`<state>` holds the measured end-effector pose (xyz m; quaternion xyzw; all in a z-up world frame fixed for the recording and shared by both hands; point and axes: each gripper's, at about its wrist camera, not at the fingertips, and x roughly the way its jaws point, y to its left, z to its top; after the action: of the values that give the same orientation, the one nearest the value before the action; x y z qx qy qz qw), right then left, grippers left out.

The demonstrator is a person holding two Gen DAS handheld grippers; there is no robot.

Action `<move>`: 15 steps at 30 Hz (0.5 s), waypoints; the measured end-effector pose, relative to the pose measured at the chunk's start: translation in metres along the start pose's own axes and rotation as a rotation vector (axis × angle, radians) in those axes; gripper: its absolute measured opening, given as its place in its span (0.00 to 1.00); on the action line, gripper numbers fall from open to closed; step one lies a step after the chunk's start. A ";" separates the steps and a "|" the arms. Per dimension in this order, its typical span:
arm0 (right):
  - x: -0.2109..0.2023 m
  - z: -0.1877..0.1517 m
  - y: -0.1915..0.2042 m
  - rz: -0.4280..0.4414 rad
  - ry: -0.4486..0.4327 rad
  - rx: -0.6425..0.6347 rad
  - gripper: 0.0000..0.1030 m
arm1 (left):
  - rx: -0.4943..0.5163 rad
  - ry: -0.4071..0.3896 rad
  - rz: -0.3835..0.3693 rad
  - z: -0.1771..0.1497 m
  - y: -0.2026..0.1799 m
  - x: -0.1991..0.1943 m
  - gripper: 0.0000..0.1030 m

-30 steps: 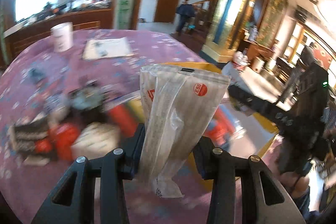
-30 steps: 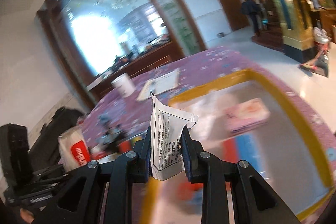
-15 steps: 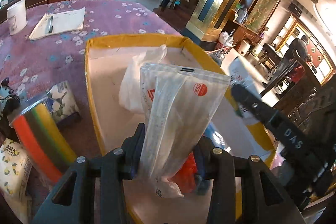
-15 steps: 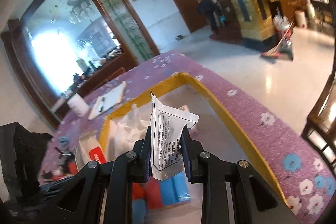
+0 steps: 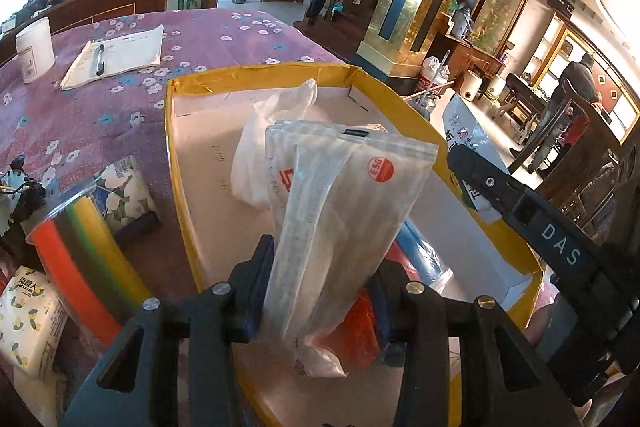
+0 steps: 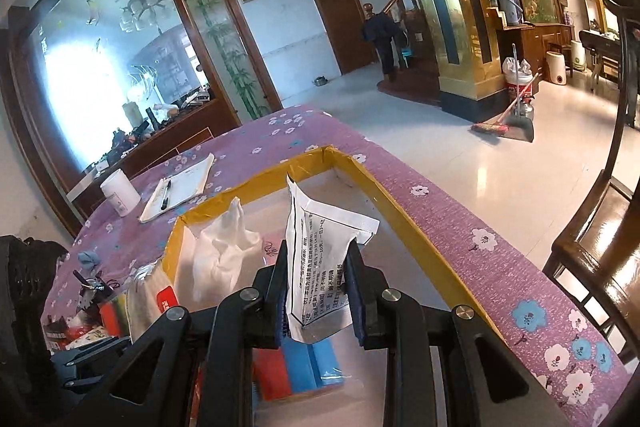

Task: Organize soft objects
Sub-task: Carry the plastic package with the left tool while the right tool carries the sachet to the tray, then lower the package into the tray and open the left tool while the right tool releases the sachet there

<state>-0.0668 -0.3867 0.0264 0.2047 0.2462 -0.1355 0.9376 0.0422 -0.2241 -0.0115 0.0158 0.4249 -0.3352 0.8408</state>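
Both tools, left [image 5: 320, 291] and right [image 6: 318, 301], clamped, level.

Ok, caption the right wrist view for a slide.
Right gripper holds a white printed pouch above the yellow-rimmed box on the floral purple tablecloth.

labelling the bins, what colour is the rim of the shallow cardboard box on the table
Yellow: the shallow cardboard box's rim is yellow, its floor white. The left wrist view shows it best.

The clear packet [image 5: 340, 211] hides most of the red pack [image 5: 358, 327] and blue pack [image 5: 420, 251] behind it.
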 end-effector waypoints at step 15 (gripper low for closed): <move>-0.002 -0.002 0.001 -0.009 -0.010 -0.002 0.28 | 0.021 -0.018 -0.001 -0.007 -0.013 -0.006 0.45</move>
<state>-0.0693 -0.3844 0.0263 0.2019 0.2425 -0.1404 0.9385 0.0274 -0.2282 -0.0079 0.0211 0.4136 -0.3401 0.8443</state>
